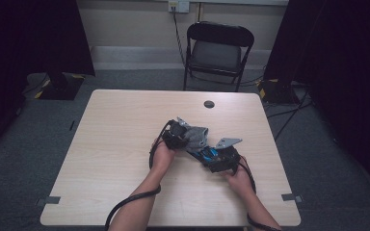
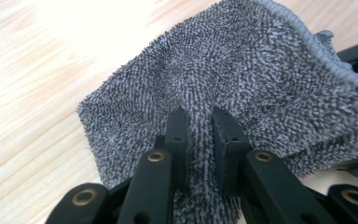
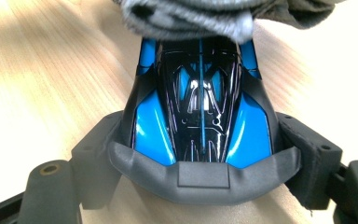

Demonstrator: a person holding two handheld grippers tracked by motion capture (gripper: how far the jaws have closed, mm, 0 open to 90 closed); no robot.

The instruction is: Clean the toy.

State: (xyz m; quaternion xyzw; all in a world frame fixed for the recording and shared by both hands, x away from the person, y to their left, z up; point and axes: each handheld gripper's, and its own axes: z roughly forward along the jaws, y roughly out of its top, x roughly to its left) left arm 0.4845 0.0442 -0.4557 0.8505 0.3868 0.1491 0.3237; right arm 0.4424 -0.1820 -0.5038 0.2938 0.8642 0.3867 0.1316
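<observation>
A grey terry cloth is bunched between the jaws of my left gripper, which is shut on it. In the high view the cloth lies draped over the front end of a blue and black toy car near the table's middle. My right gripper holds that car by its rear, with its pads pressed on both sides. The cloth's edge covers the car's far end. My left gripper comes in from the left and my right gripper from the right.
The light wooden table has a round cable hole at its far side. A black folding chair stands beyond it. Grey tape marks sit near the front corners. Dark curtains hang on both sides.
</observation>
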